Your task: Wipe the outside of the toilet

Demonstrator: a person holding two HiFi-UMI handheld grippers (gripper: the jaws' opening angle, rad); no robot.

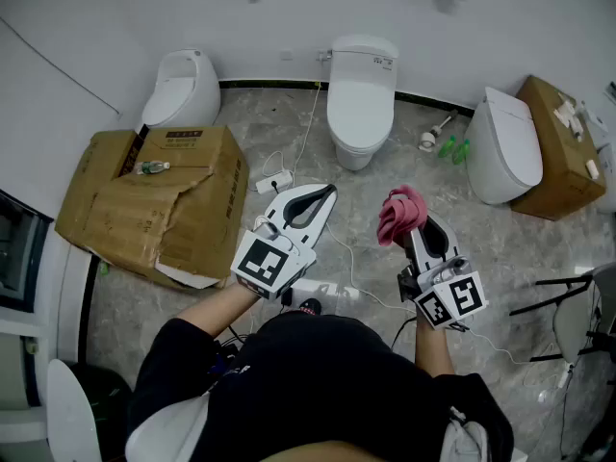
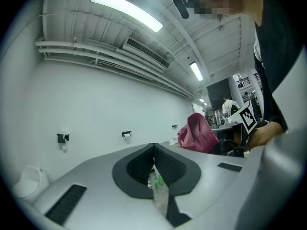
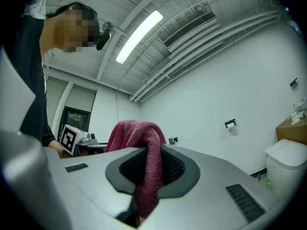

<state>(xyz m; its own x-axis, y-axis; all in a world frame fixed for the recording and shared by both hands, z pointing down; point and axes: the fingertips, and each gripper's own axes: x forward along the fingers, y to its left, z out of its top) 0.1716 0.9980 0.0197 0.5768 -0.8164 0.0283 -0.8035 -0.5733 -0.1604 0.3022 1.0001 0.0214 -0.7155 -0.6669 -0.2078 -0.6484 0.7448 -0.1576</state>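
Observation:
Three white toilets stand along the far wall: one at the left (image 1: 181, 89), one in the middle (image 1: 361, 94) and one at the right (image 1: 504, 144). In my right gripper (image 1: 414, 223) hangs a crumpled pink cloth (image 1: 400, 214); the jaws are shut on it, and its folds drape over the tips (image 3: 144, 147). My left gripper (image 1: 329, 193) is held beside it, shut, with nothing between its jaws (image 2: 153, 147). Both grippers are in the air above the marbled floor, well short of the middle toilet and aimed toward the wall.
A flattened cardboard box (image 1: 154, 200) with a small bottle (image 1: 152, 167) on it lies at the left. A power strip (image 1: 274, 182) and its white cable trail across the floor. Green bottles (image 1: 454, 147) and another cardboard box (image 1: 560, 148) flank the right toilet. A dark stand (image 1: 568, 296) is at the right.

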